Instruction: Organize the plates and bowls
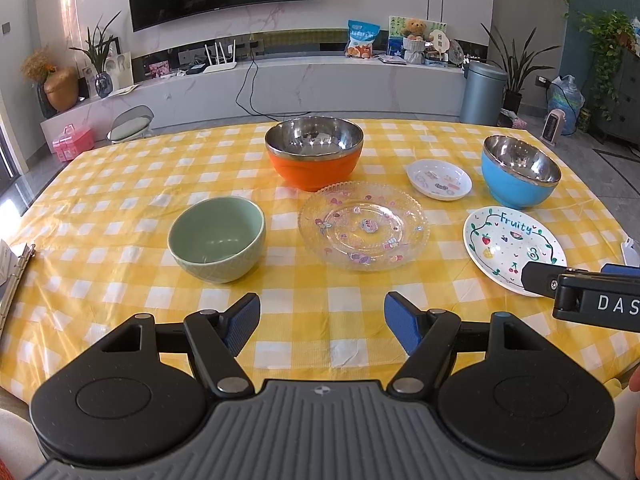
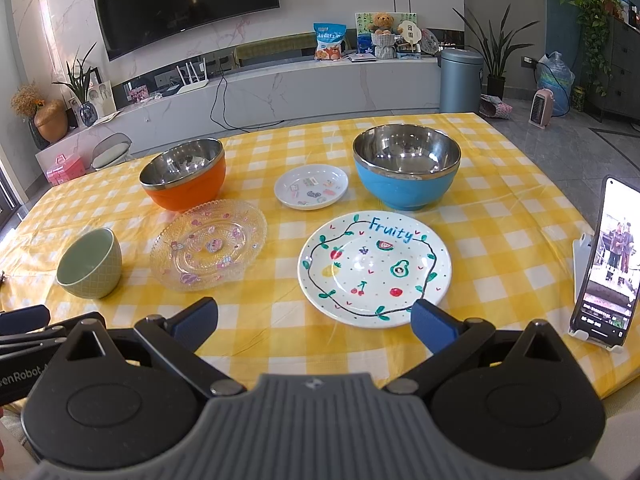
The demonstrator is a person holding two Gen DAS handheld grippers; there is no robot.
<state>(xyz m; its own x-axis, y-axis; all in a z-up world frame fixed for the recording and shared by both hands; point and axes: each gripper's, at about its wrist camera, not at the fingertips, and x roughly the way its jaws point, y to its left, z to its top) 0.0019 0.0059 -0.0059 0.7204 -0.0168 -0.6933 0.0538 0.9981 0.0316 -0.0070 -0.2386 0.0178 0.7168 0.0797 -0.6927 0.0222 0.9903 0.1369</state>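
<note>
Item: my right gripper (image 2: 314,320), fingers spread wide, holding nothing, poised at the near edge of the table (image 2: 500,200).

Item: my left gripper (image 1: 322,322), also spread and empty, low over bare checked cloth at the near edge.

Item: "Fruity" plate (image 2: 376,268), flat, straight ahead of my right gripper. Its near rim lies between my spread fingers, close to the right fingertip (image 2: 430,316); whether they touch I cannot tell. Round, so no long axis; the near rim is the approach. My right hand is plainly the nearer; from the left it sits far off to the right.

Item: glass plate (image 1: 364,226), toward the table's middle, ahead of my left gripper and slightly right.

Item: green bowl (image 1: 218,234), ahead-left of my left gripper, toward the left edge.

Item: orange bowl (image 1: 314,152) and blue bowl (image 2: 406,166), along the far side; small white dish (image 2: 311,186) between them.

Item: phone on a stand (image 2: 604,260), at the right edge, beside the "Fruity" plate's right flank. I judge it the one hazard for a rightward swing.

Open room: bare cloth along the near edge, and between the two plates.
</note>
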